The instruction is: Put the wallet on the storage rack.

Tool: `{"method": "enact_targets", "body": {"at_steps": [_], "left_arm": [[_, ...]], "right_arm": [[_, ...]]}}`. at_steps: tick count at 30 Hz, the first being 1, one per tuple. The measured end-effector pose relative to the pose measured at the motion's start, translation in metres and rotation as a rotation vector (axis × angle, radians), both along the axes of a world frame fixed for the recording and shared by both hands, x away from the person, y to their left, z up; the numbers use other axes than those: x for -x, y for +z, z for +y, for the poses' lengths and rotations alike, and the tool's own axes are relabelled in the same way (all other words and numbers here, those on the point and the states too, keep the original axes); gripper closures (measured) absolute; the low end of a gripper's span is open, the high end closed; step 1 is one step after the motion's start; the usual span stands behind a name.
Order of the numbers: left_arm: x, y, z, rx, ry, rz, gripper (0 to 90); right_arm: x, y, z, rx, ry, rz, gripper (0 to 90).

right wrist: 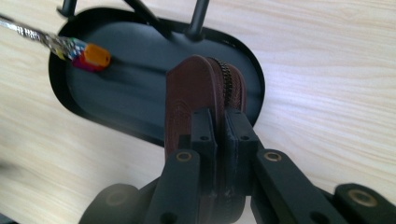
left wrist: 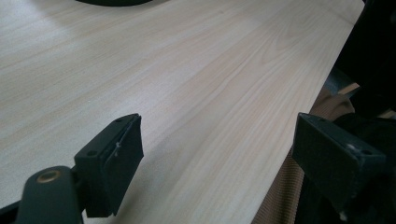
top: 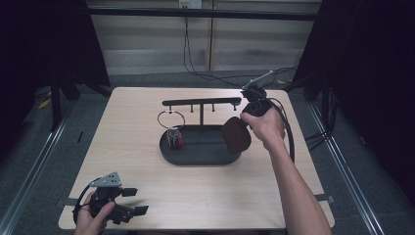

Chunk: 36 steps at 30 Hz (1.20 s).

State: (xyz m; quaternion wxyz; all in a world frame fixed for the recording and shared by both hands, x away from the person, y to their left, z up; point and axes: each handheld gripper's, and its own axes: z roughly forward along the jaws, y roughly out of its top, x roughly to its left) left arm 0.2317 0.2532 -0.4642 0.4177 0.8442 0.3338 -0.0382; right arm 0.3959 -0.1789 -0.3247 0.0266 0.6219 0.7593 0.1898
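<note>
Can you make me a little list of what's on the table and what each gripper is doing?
table: light wooden table
stand: black oval metal tray with a hook rail
hanging: ring with colourful tags
right hand-held gripper: shut on a brown zipped leather pouch, above the tray's end
left hand-held gripper: open, holding nothing, near table edge

Your right gripper (top: 243, 128) hangs over the right end of the black tray (top: 195, 157), forearm stretched in from the lower right, its jaws clamped tight on the brown zip pouch (right wrist: 205, 100). Your left gripper (top: 133, 200) lies well short of the tray, at its near left, jaws spread wide.
</note>
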Motion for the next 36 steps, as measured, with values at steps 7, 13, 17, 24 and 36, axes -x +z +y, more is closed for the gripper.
{"method": "enact_targets", "body": {"at_steps": [7, 13, 17, 24, 36], "left_arm": [[0.000, 0.000, -0.001, -0.008, -0.003, 0.001, 16.5], [0.000, 0.000, 0.000, -0.004, 0.003, 0.000, 16.5], [0.000, 0.000, 0.000, -0.004, 0.004, -0.002, 16.5], [0.000, 0.000, 0.000, -0.005, 0.009, -0.006, 16.5], [0.000, 0.000, 0.000, -0.007, 0.005, -0.001, 16.6]], "right_arm": [[-0.007, -0.011, -0.004, -0.052, -0.022, -0.030, 84.1], [-0.010, -0.021, -0.004, -0.092, -0.043, -0.035, 84.2], [-0.012, -0.028, -0.003, -0.134, -0.047, -0.044, 84.2], [-0.015, -0.040, 0.001, -0.169, -0.071, -0.062, 84.2], [-0.015, -0.066, -0.006, -0.218, -0.100, -0.047, 84.1]]}}
